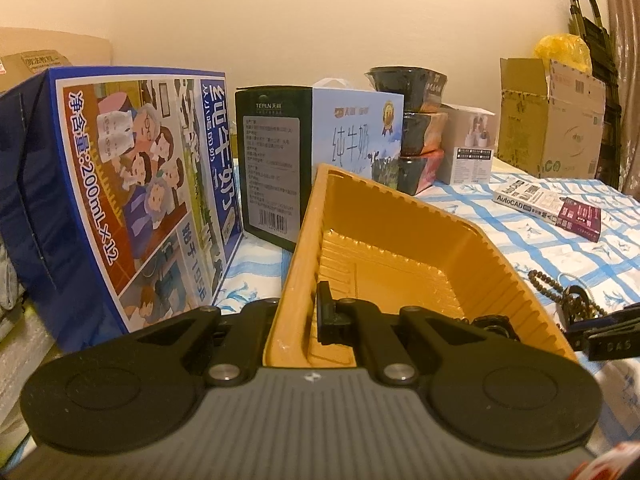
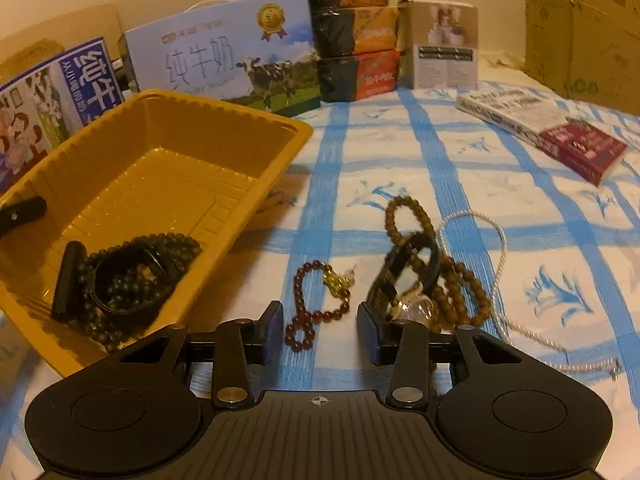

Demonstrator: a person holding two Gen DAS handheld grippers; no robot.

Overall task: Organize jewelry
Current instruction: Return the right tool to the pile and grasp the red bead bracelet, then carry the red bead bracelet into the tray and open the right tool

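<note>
Gripping tray wall: left tongs [image 1: 298,312] pinched on yellow tray [image 2: 276,120], lower left of frame. Right tongs [image 2: 320,330] spread, low centre, red bead bracelet [image 2: 316,306] between the pads, untouched. Dark beads + black bangle [image 2: 128,280] lie in tray. Brown beads [image 2: 404,204], pearl strand [image 2: 496,264] on checked cloth [image 2: 520,184], right of centre.

- my right gripper [image 2: 320,334] sits low over the blue-checked cloth [image 2: 520,208], jaws parted with nothing pressed between them.
- a red bead bracelet [image 2: 308,312] lies on the cloth between the fingertips.
- just right of it, brown beads [image 2: 404,216], a black band [image 2: 424,256] and a pearl strand [image 2: 500,264] are tangled together.
- the yellow tray [image 2: 280,160] on my left holds dark beads [image 2: 132,280] and a black bangle [image 2: 156,264].
</note>
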